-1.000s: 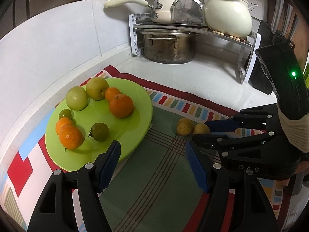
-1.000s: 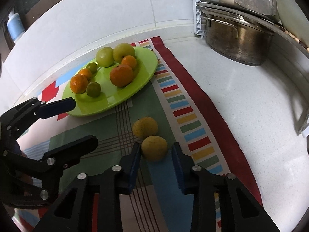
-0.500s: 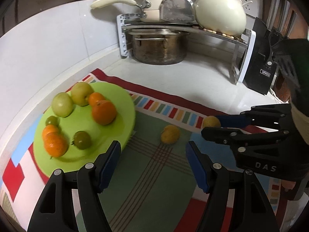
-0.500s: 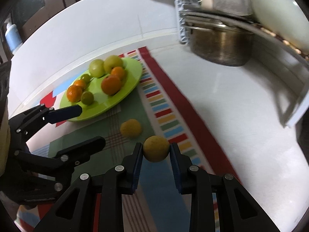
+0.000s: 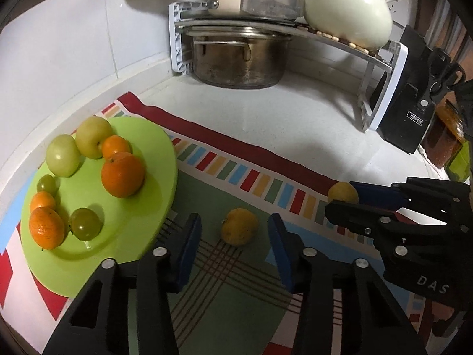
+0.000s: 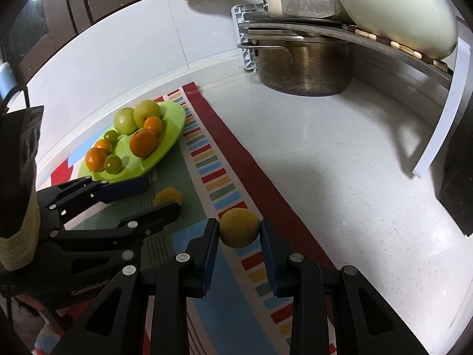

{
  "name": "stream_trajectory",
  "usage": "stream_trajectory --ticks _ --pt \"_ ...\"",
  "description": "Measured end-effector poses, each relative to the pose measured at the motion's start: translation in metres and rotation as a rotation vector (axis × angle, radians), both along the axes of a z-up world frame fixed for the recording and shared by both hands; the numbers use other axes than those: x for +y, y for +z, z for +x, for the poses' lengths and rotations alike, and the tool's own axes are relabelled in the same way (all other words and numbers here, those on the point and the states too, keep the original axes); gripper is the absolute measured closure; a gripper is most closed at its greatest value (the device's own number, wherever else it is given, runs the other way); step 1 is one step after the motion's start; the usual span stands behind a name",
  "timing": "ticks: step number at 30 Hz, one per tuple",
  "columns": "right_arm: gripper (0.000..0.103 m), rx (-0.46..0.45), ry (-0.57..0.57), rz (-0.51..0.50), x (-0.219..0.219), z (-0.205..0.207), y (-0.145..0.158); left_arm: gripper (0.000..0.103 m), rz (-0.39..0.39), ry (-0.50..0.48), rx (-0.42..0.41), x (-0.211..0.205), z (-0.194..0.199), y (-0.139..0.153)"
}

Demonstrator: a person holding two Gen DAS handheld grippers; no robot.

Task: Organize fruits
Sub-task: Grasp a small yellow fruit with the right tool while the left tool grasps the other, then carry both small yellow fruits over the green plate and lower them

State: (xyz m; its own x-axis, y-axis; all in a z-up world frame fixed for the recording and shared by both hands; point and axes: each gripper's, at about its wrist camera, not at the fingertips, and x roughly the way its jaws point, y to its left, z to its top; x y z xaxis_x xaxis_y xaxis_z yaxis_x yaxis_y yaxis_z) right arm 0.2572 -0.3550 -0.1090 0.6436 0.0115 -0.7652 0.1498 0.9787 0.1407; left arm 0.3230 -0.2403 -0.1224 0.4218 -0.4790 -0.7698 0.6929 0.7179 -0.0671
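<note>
Right gripper (image 6: 239, 238): closed on a yellow fruit (image 6: 239, 227), both blue pads pressed against its sides; the fruit looks lifted clear of the mat, above the striped border, though how high cannot be judged.
Left gripper (image 5: 235, 247): jaws wide, nothing held, with the second yellow fruit (image 5: 240, 226) lying on the mat between the 2 fingers, touching neither.
Plate (image 5: 153, 159): green, on the left part of the mat, already carrying 4 orange fruits and 4 green ones, grouped toward its far and left side; the near right part is bare.
Mat (image 5: 224, 304): checked cloth with a red edge and coloured stripes, spread on the white counter.
Behind: steel pot (image 5: 239, 59) under a rack (image 5: 381, 94), pans and a cream pot on top, well apart from the fruit.
Step in hand: likely carrying the held fruit to the plate while the left gripper lines up on the other.
Risk 1: the held fruit is round and gripped only at 2 small patches; a quick swing or slack grip could let it slip and roll off the mat.
Risk 2: the 2 grippers sit close together; crossing toward the plate could knock the left one or the loose fruit.
Risk 3: setting down among the crowded fruit could nudge one over the plate's shallow rim.
Risk 4: closing the left jaws off-centre could push the loose fruit away.
</note>
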Motion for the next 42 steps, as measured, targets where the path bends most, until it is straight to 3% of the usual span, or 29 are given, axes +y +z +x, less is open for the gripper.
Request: stream_trajectory --ticks 6,16,42 --pt "0.073 -0.004 0.006 -0.002 0.001 0.001 0.002 0.076 0.013 0.006 0.031 -0.005 0.003 -0.008" --pt "0.073 -0.020 0.012 -0.002 0.004 -0.002 0.009 0.076 -0.009 0.034 0.032 0.005 -0.002 0.001" --pt "0.073 -0.146 0.156 -0.027 0.067 -0.019 0.056 0.076 -0.058 0.225 -0.048 0.098 -0.046 0.046"
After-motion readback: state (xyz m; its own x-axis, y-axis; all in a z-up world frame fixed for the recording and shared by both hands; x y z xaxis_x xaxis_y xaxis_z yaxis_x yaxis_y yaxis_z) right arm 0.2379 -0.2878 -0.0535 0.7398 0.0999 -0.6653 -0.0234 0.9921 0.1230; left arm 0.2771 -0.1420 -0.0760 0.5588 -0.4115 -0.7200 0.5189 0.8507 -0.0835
